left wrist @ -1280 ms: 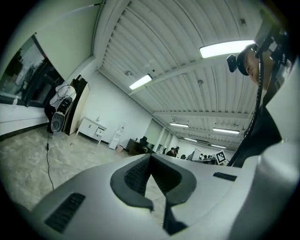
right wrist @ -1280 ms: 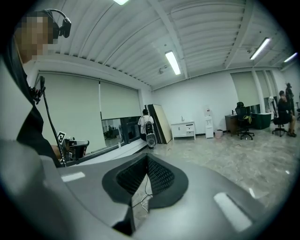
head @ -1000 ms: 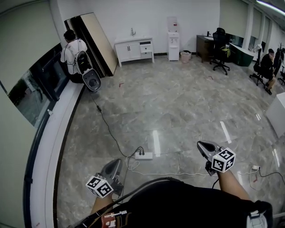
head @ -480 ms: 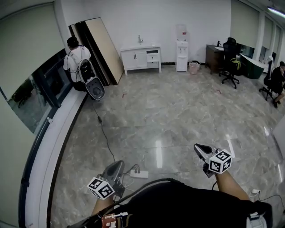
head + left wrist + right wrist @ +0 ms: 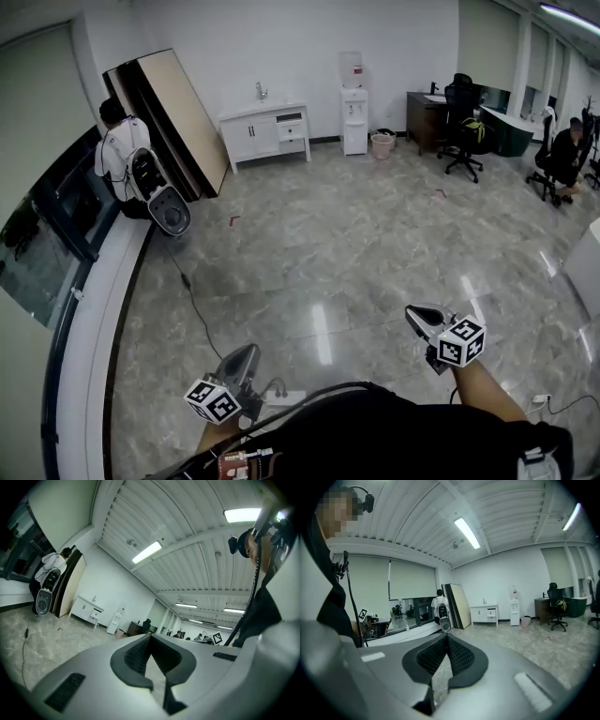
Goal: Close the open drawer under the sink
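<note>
Far off at the back wall: drawer [image 5: 292,119], white and boxy, pulled out of the white sink cabinet [image 5: 251,137]. Between there and here, glossy grey marble floor [image 5: 356,216]. Near, low down: left gripper [image 5: 250,349] and right gripper [image 5: 411,311], pointed ahead, roughly level, ribbed dark fingers [image 5: 133,653] of each pressed together, nothing between.

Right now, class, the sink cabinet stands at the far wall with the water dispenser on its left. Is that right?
No. The head view shows the water dispenser on the right of the sink cabinet, not its left. The cabinet does stand at the far wall.
</note>
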